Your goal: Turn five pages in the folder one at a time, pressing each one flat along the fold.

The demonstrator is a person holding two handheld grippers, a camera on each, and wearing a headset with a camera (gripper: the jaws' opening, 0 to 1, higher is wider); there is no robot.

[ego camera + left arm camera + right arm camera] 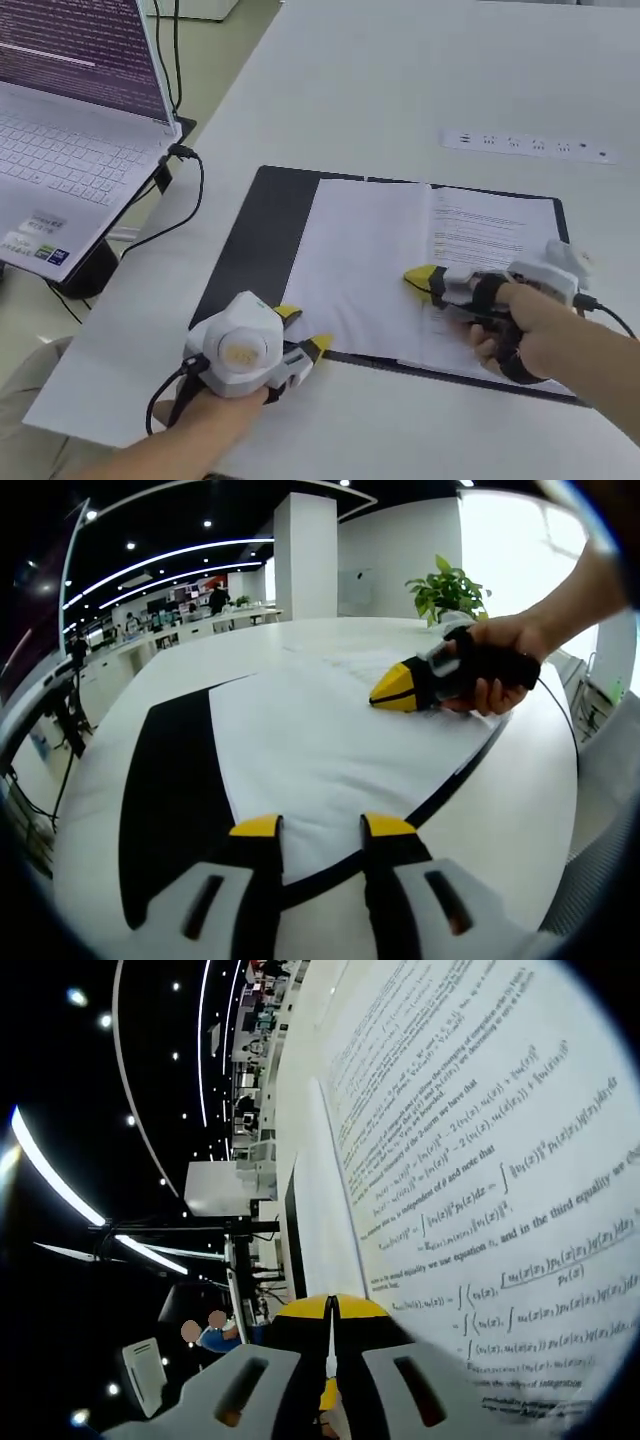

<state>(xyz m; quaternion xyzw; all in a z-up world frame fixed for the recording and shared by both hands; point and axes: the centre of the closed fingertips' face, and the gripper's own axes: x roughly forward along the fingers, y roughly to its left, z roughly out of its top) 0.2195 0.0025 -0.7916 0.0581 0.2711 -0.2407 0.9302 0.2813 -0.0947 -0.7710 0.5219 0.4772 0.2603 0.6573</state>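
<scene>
While the right claw (330, 1308) has its jaws pressed together with nothing between them, its yellow tip rests on the paper just beside the fold (429, 240). The text of the printed page (485, 235) runs close alongside it. The left claw (322, 826) has its jaws spread and holds nothing. It sits at the near edge of the blank page (360, 260), and contact with the paper cannot be confirmed.

The folder (250, 240) lies open and flat toward the near edge of the surface (400, 90). A power strip (525, 145) lies beyond it toward the far edge, and a laptop (70, 130) stands off the left edge.

Handling assessment:
- The sheets appear thin, light and limp, so they are likely to buckle, crease or tear if dragged.
- Smooth paper may slip between hard jaws, and two leaves could lift together.
- The dark cover looks stiff and should stay put under its own weight.

Recommended hold: pinch a single leaf lightly at its free outer edge or near corner on the printed side, well away from the fold, and carry it over in an arc. For flattening, a closed tip drawn along the fold with modest pressure seems adequate.
</scene>
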